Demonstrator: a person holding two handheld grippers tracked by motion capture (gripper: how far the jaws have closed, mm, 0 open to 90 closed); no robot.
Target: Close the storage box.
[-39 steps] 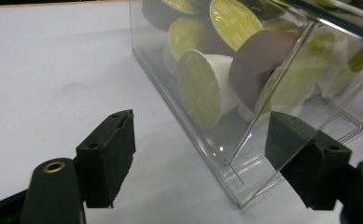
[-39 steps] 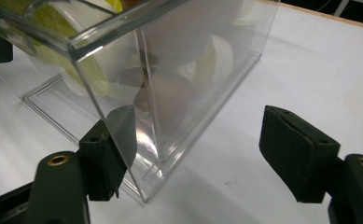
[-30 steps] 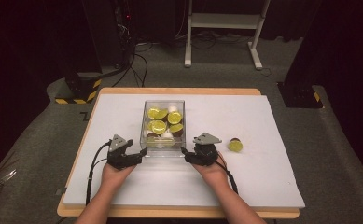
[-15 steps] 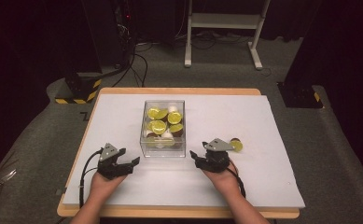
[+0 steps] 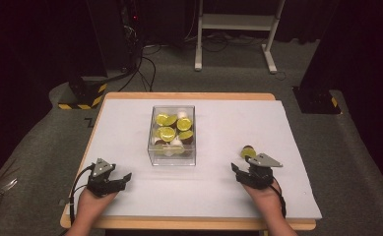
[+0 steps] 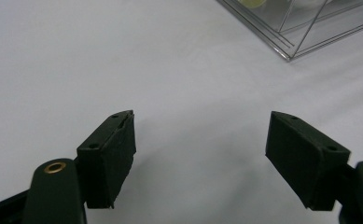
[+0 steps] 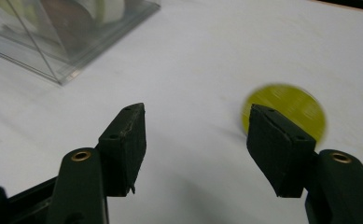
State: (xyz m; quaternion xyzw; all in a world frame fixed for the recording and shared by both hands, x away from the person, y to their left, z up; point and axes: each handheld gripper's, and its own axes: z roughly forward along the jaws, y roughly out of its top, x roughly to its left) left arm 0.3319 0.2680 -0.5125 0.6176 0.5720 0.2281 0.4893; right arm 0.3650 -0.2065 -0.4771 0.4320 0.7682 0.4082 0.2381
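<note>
High view: the left gripper point(image 5: 125, 177) sits at lower left and the right gripper point(image 5: 236, 169) at lower right of the white table point(image 5: 228, 123). The clear box point(image 5: 173, 156) of fruit pieces stands at centre; a yellow slice point(image 5: 248, 152) lies just above the right gripper. No writing can be read.

Left gripper view: jaws spread, empty, box corner point(image 6: 291, 44) upper right.

Right gripper view: jaws spread, slice point(image 7: 293, 105) behind the right jaw, box point(image 7: 62, 42) upper left.

I hold my left gripper point(image 5: 125, 177) low at the near left, its jaws spread wide with nothing between them. My right gripper point(image 5: 236, 169) sits low at the near right, jaws also apart and holding nothing. Both my forearms come in from the near edge.
</note>
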